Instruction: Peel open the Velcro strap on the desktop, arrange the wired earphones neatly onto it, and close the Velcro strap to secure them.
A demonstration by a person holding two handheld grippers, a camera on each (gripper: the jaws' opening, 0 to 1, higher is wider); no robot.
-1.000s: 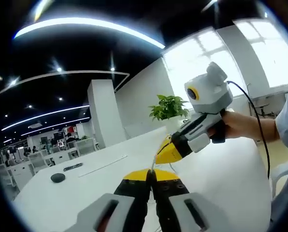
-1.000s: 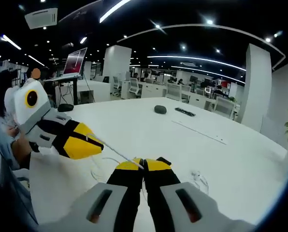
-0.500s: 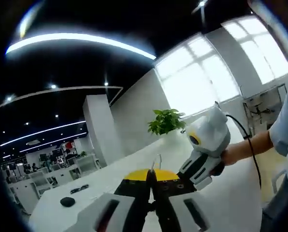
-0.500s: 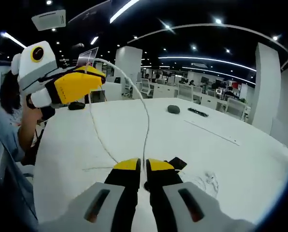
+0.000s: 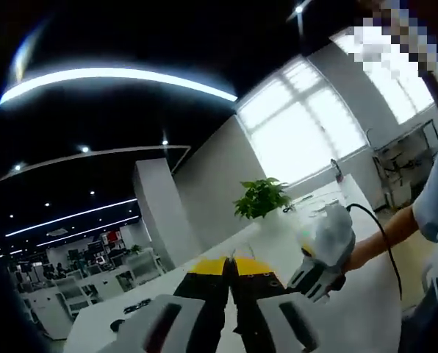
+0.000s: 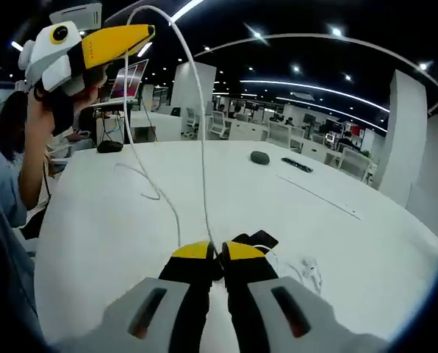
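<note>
earphones (image 6: 199,132) between both tools' tips

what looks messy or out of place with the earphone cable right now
The thin white earphone cable is strung high between the raised left gripper and the right gripper, both shut on it; a slack loop trails onto the white table rather than coiled.

Yellow-tipped black gripper (image 6: 214,251) jaws, grey-white bodies, seemingly light-blue sleeve (image 6: 0,193).
</note>
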